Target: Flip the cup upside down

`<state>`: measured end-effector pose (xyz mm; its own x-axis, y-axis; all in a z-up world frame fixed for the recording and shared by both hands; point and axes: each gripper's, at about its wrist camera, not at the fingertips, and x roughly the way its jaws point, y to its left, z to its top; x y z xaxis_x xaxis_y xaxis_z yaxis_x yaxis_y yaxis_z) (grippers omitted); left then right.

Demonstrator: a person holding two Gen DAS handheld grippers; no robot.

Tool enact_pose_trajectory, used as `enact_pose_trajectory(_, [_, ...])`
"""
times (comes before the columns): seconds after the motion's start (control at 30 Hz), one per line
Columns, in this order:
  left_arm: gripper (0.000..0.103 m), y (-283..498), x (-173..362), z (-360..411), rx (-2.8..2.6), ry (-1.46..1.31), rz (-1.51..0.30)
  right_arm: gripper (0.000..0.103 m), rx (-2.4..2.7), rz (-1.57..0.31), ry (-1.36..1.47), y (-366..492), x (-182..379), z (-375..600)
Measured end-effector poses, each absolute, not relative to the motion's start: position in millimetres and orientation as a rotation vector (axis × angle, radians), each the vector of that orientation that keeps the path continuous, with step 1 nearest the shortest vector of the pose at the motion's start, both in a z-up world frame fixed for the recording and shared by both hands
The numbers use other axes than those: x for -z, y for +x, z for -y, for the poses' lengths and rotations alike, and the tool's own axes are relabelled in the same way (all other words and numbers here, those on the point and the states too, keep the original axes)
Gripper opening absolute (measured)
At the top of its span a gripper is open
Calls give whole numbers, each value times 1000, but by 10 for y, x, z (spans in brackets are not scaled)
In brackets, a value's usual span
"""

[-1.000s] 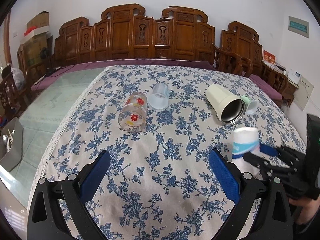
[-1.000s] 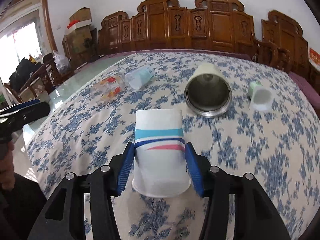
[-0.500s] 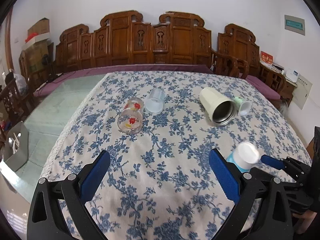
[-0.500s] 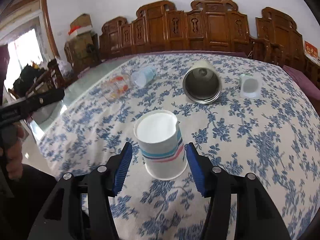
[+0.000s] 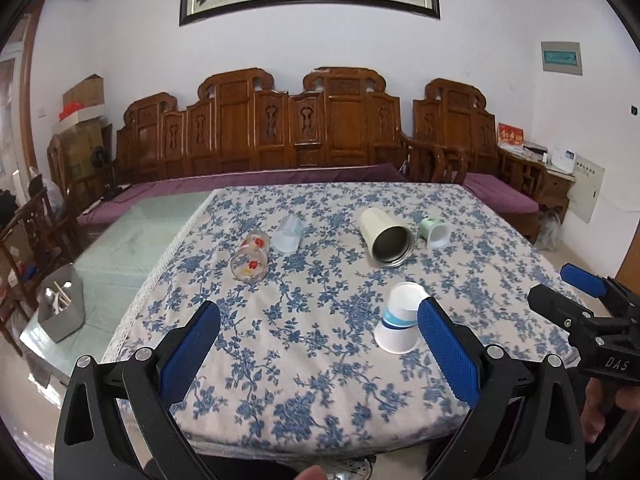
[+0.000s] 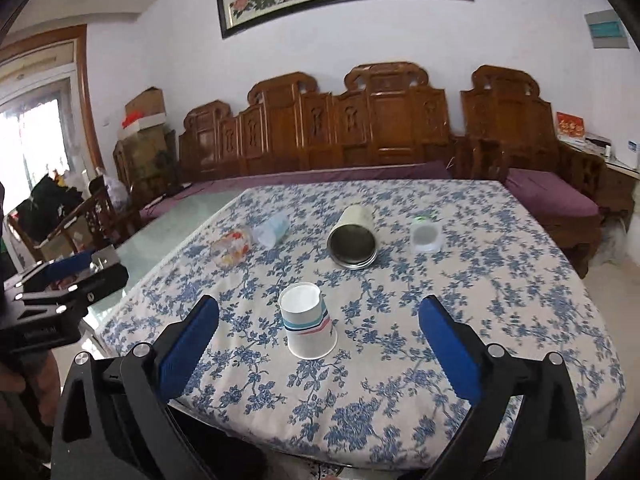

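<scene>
A white paper cup (image 6: 307,322) with blue and red stripes stands upside down on the floral tablecloth (image 6: 500,280), wide rim down. It also shows in the left wrist view (image 5: 400,320), partly behind my left gripper's right finger. My right gripper (image 6: 318,346) is open and empty, pulled back from the cup, which stands free between and beyond its fingers. My left gripper (image 5: 320,354) is open and empty above the table's near edge. The right gripper also shows at the right edge of the left wrist view (image 5: 592,308).
Several other cups lie on their sides farther back: a cream metal tumbler (image 6: 354,238), a small green and white cup (image 6: 426,234), a clear plastic cup (image 6: 274,230) and a glass with red flowers (image 6: 232,246). A grey box (image 5: 62,308) sits on the glass tabletop at left. A carved wooden bench stands behind.
My right gripper has opened, let go of the paper cup and drawn back from it. The cup stays upside down on the cloth. Both grippers have pulled back and up.
</scene>
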<state>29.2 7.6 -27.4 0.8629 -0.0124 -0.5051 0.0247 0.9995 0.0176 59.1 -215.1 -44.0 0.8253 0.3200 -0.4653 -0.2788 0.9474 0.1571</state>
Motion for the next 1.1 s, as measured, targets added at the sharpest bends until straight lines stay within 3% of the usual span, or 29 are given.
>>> enact_pose_trajectory(1.1, [95,63,193,22,29,-6,-508,101,-296,-450,68,369,319,2229])
